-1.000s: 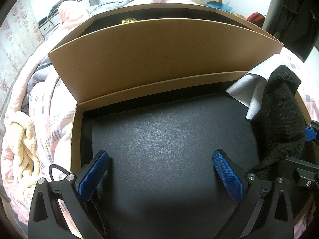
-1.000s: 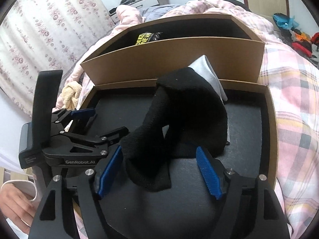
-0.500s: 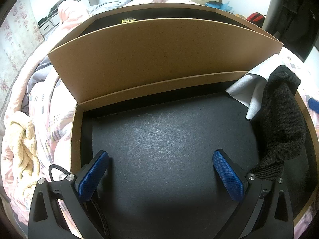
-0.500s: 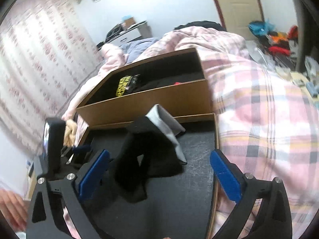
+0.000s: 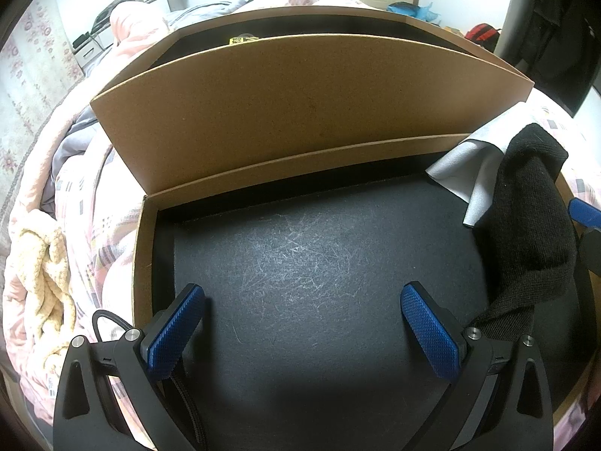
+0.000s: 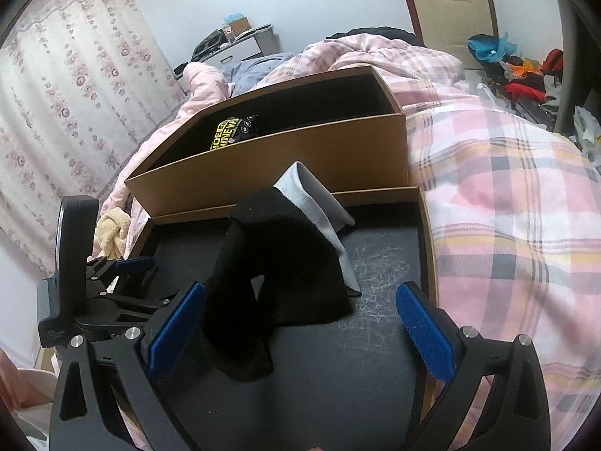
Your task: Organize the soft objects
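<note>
A black sock (image 6: 278, 274) lies draped in the shallow black-lined cardboard tray (image 6: 426, 233), on top of a grey cloth (image 6: 311, 195). My right gripper (image 6: 300, 332) stands open just behind the sock. The sock's near end lies beside the left pad, and neither pad presses on it. My left gripper (image 5: 302, 332) is open and empty over the tray's bare left part (image 5: 300, 263). From there the sock (image 5: 526, 233) and grey cloth (image 5: 465, 165) sit at the right. The left gripper (image 6: 157, 280) shows at the tray's left side in the right wrist view.
A taller cardboard box (image 5: 300, 112) stands behind the tray and holds a black item with yellow lettering (image 6: 229, 133). A cream knit cloth (image 5: 41, 263) lies left of the tray on the pink plaid duvet (image 6: 507, 206). Clutter lies on the floor by the door.
My right gripper has let go of the black sock, opened wide and drawn back and to the right. The sock stays in the tray. The left gripper has not moved.
</note>
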{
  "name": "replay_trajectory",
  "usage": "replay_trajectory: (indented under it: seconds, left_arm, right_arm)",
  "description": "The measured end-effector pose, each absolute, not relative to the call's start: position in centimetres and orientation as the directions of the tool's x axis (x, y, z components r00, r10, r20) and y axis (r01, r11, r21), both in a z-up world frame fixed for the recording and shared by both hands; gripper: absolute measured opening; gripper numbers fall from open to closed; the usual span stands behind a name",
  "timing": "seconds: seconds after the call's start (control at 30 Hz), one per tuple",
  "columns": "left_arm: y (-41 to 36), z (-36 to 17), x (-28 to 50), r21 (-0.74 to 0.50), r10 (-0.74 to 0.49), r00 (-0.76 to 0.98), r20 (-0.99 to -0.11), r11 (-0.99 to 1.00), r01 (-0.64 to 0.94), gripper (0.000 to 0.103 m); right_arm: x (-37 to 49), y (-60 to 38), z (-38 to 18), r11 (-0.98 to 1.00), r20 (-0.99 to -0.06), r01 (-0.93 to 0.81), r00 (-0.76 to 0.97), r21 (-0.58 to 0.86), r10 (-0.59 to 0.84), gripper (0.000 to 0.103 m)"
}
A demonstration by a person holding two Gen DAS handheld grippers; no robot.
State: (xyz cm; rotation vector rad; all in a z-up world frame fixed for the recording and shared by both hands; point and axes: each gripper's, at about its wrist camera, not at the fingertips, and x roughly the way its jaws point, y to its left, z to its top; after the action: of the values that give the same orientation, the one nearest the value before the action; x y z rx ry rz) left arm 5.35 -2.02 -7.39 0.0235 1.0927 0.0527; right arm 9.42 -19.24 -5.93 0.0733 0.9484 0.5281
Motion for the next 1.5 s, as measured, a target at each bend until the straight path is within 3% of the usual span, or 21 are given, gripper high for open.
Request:
replay_trajectory:
  seconds: [1.5]
  left_arm:
    - [-2.17,-7.37,5.32,0.048,0.058,0.458,-0.887,0.998,-0.031,0.103]
  right_arm:
    - [9.43,-18.72,-6.26,0.886,-0.770,-0.386,0.472,0.257,0.429,0.101]
